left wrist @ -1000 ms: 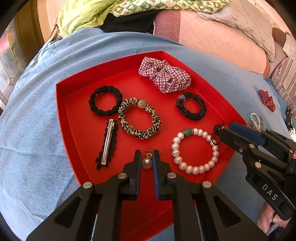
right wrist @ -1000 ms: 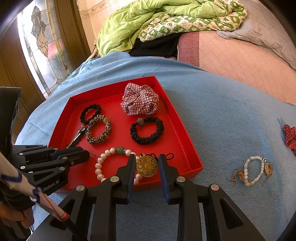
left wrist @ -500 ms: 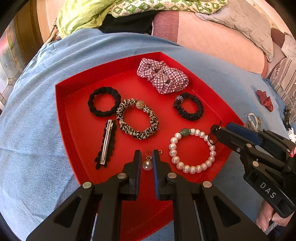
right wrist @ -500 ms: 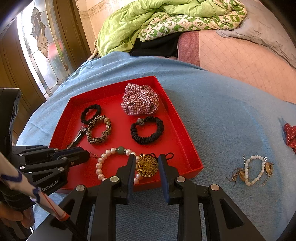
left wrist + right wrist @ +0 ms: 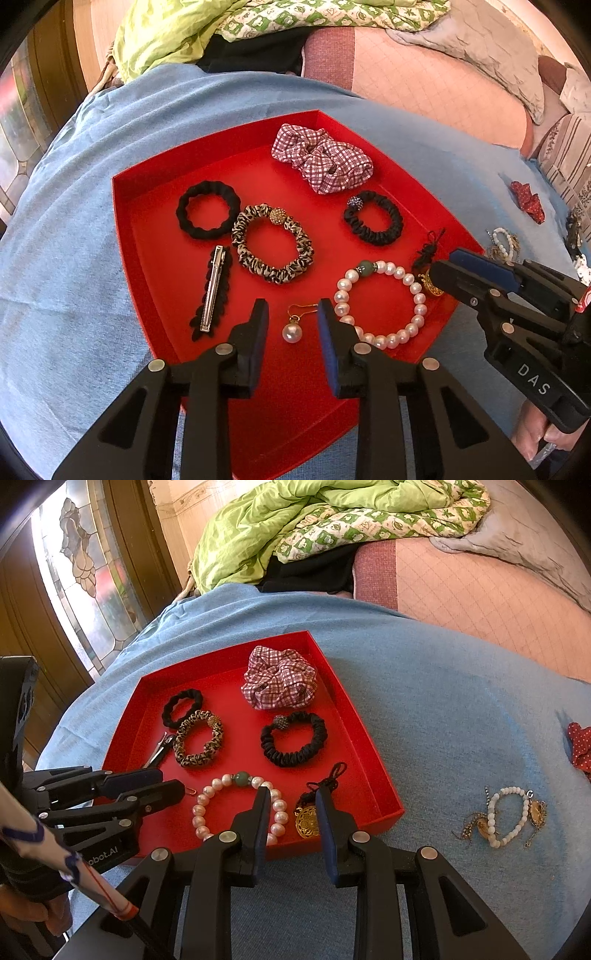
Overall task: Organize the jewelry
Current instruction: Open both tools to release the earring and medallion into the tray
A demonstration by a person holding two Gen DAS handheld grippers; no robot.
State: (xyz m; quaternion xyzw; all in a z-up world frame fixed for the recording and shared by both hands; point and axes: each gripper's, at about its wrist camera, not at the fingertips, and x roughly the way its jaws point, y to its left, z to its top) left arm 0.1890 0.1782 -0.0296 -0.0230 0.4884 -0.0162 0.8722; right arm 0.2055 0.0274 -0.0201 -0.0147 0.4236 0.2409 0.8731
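A red tray (image 5: 147, 280) on the blue cloth holds hair ties, a plaid scrunchie (image 5: 321, 162), a hair clip (image 5: 212, 288) and a pearl bracelet (image 5: 380, 302). My left gripper (image 5: 291, 317) is open, and a pearl drop earring (image 5: 292, 331) lies on the tray floor between its fingers. My right gripper (image 5: 291, 805) is open over the tray's near right corner, and a gold filigree pendant (image 5: 308, 821) on a black cord lies on the tray between its fingers.
On the cloth right of the tray (image 5: 384, 794) lie a white bead bracelet with gold pieces (image 5: 506, 818) and a red polka-dot scrunchie (image 5: 580, 744). A green quilt (image 5: 295, 528) and pillows lie behind. A stained-glass door (image 5: 81, 572) stands at left.
Both grippers have opened. The pearl earring has dropped from the left one and the gold pendant from the right one; both now lie on the tray.
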